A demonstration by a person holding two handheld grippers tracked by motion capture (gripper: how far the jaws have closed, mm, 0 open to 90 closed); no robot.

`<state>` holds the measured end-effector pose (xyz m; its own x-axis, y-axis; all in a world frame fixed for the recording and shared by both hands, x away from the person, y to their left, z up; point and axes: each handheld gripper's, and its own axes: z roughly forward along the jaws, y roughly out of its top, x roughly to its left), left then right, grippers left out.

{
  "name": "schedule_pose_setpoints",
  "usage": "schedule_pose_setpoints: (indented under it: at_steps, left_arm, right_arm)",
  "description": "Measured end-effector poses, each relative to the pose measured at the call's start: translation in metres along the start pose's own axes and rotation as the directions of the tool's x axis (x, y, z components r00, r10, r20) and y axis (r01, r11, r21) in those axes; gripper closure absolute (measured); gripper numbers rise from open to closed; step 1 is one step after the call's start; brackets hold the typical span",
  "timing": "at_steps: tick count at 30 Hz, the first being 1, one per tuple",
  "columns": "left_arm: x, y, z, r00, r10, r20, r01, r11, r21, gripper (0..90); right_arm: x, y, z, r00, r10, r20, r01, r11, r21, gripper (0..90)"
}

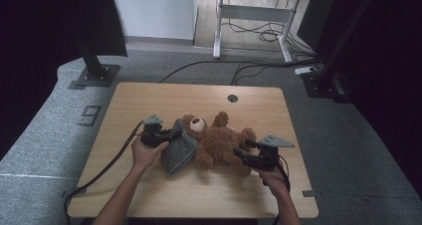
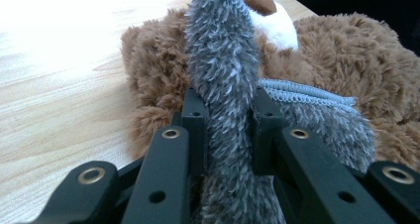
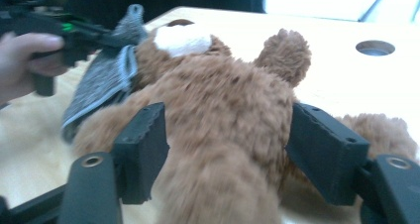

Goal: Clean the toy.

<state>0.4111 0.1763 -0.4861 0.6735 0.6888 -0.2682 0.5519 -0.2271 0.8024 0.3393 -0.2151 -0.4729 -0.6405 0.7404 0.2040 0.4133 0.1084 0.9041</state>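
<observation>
A brown teddy bear (image 1: 219, 143) lies on its back in the middle of the wooden table (image 1: 149, 100), head toward the far side. A grey fuzzy cloth garment (image 1: 180, 150) lies against its left side. My left gripper (image 1: 174, 134) is shut on an edge of that garment (image 2: 218, 60), right beside the bear's head (image 2: 346, 50). My right gripper (image 1: 239, 153) stands open at the bear's lower end. A brown limb (image 3: 223, 100) sits between its jaws, and the pads (image 3: 143, 149) stand apart at the fur's edges. The left gripper (image 3: 74, 33) and the garment (image 3: 99, 80) show farther off in the right gripper view.
A round cable hole (image 1: 233, 98) is in the table's far side, behind the bear. Black stand bases (image 1: 94, 75) sit on the grey floor at both far corners. A white desk frame (image 1: 249, 16) and loose cables lie beyond the table.
</observation>
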Motion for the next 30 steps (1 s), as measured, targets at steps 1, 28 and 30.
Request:
schedule_pose_setpoints:
  at_steps: [1, 28, 30]
  left_arm:
    - [0.000, 0.000, 0.000, 1.0000, -0.001, 0.000, 0.001, 1.0000, 0.000, 74.0]
    - [-0.006, 0.004, -0.034, 0.9992, 0.016, 0.038, -0.015, 0.9996, -0.024, 73.0]
    - [-0.007, 0.008, -0.041, 0.9986, 0.018, 0.049, -0.016, 0.9990, -0.043, 73.0]
  right_arm:
    - [0.000, 0.005, 0.006, 0.9999, 0.011, 0.011, -0.011, 1.000, 0.020, 28.5]
    - [0.001, -0.015, 0.068, 0.9855, -0.075, -0.152, 0.097, 0.985, 0.140, 58.9]
    - [0.002, -0.018, 0.062, 0.9781, -0.096, -0.185, 0.122, 0.984, 0.133, 59.5]
